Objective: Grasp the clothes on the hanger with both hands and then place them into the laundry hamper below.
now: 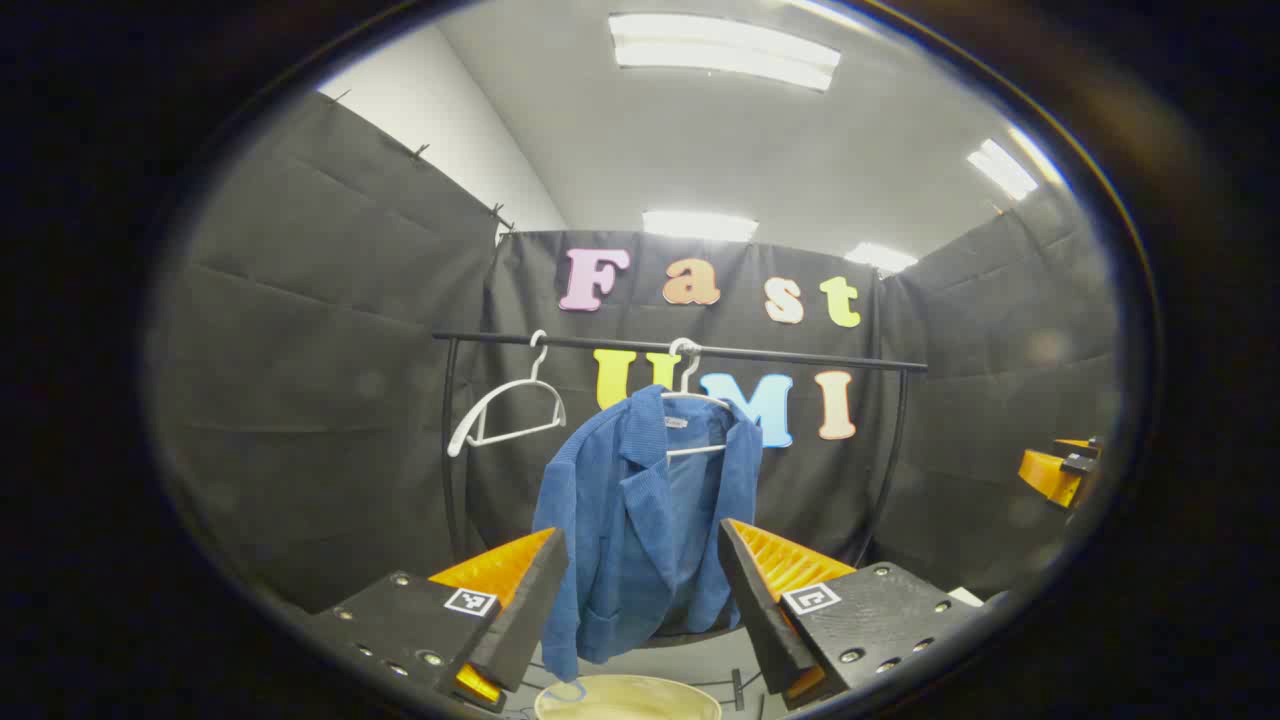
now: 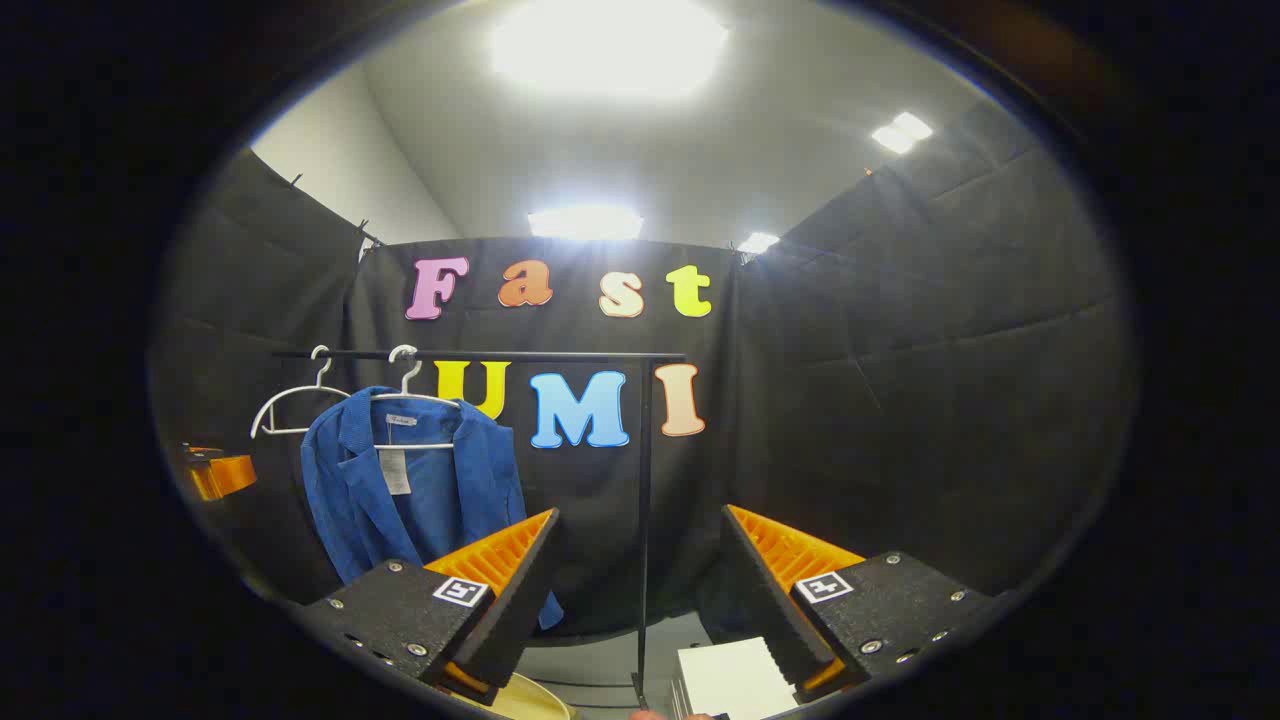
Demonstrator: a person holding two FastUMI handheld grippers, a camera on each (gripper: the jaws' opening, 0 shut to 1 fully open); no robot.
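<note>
Blue corduroy jacket (image 1: pixel 640 520) on white hanger (image 1: pixel 690 400), black rail (image 1: pixel 680 350) — untouched; left gripper (image 1: pixel 642 590), right gripper (image 2: pixel 640 575) — jaws released.

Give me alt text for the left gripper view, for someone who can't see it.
A blue jacket hangs on a white hanger from a black rail, framed between the open left tongs. An empty white hanger hangs beside it, and the rim of a pale hamper shows below.
</note>
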